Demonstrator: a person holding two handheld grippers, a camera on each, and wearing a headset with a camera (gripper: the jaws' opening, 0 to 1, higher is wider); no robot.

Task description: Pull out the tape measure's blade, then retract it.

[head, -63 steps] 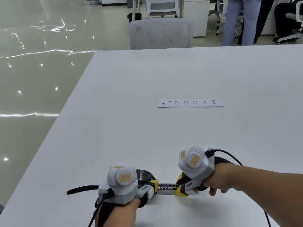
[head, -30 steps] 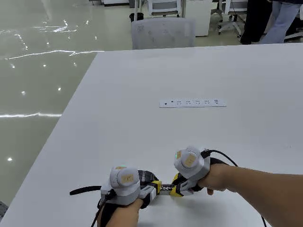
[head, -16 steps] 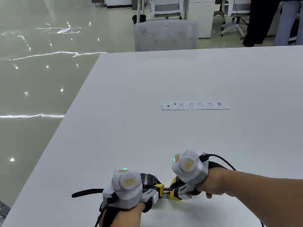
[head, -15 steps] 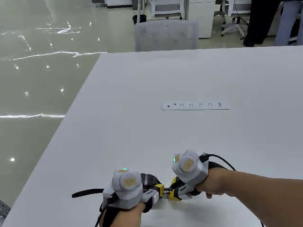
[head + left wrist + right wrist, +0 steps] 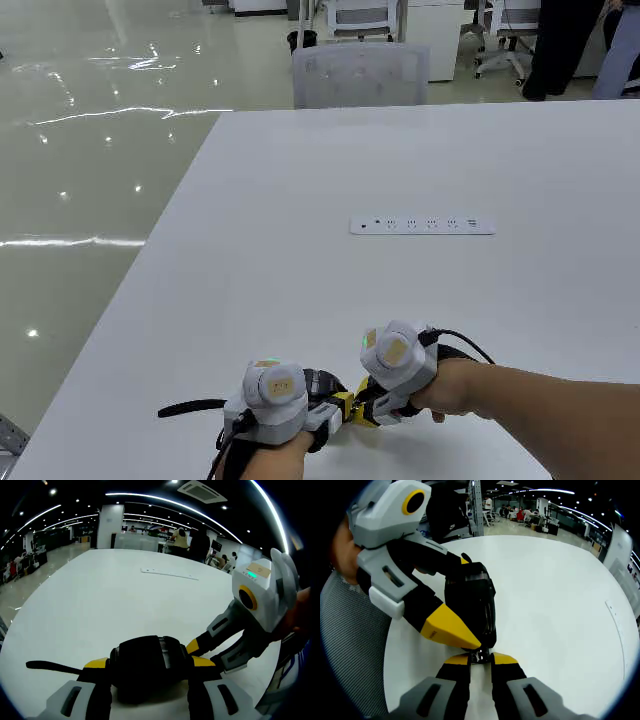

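Black tape measure (image 5: pixel 145 675) clamped in left tongs (image 5: pixel 149 663); right tongs (image 5: pixel 481 658) pinching blade tip (image 5: pixel 479 655)

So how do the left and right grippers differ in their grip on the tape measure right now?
Jaw spread: the left gripper has its jaws set wide, while the right gripper has its jaws nearly closed.
What each holds: the left gripper clamps the black case of the tape measure; the right gripper pinches the small metal blade end at the case's mouth.
Shared: both have yellow-tipped jaws and meet at the case.
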